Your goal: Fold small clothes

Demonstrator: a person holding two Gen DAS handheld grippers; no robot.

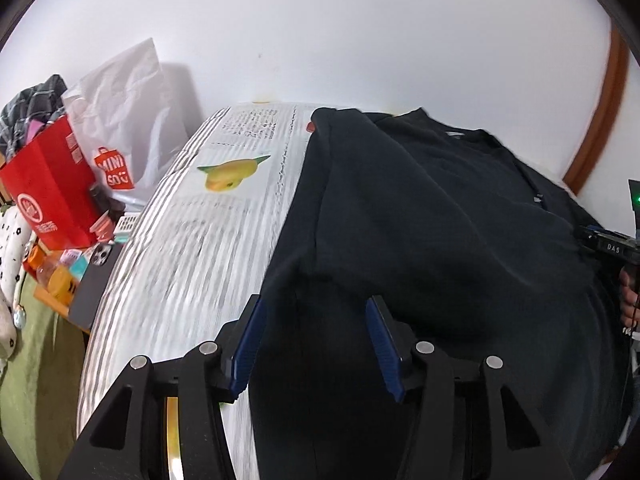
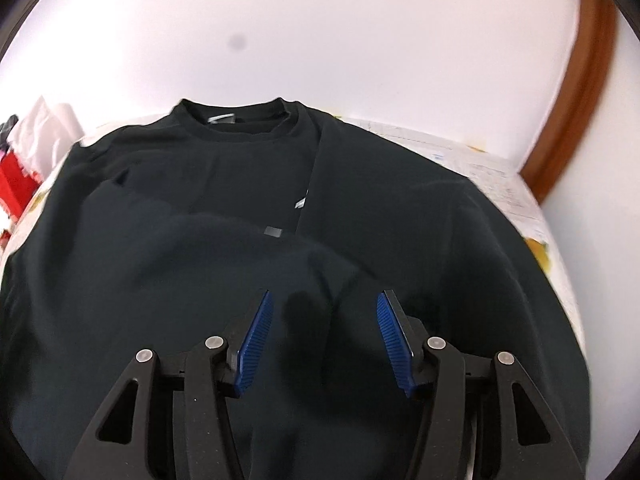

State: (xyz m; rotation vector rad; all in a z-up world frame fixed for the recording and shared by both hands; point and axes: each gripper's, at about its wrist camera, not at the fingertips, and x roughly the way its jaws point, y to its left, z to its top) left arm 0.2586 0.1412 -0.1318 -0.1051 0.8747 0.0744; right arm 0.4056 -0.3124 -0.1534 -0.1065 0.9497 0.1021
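A black T-shirt [image 2: 248,208] lies on a table covered with printed paper [image 1: 208,240], collar toward the far wall, with its sides folded inward. It also shows in the left wrist view [image 1: 440,220]. My left gripper [image 1: 314,308] is open and empty over the shirt's near left edge. My right gripper [image 2: 325,300] is open and empty over the shirt's lower middle. Part of the right gripper's body and the hand that holds it show at the right edge of the left wrist view [image 1: 612,246].
Left of the table stand a red paper bag [image 1: 52,204], a white Miniso bag [image 1: 120,120], a dark phone [image 1: 96,280] and small clutter. A white wall lies behind, and a brown wooden frame [image 2: 580,92] at the right. The table's right edge [image 2: 536,216] is near the shirt.
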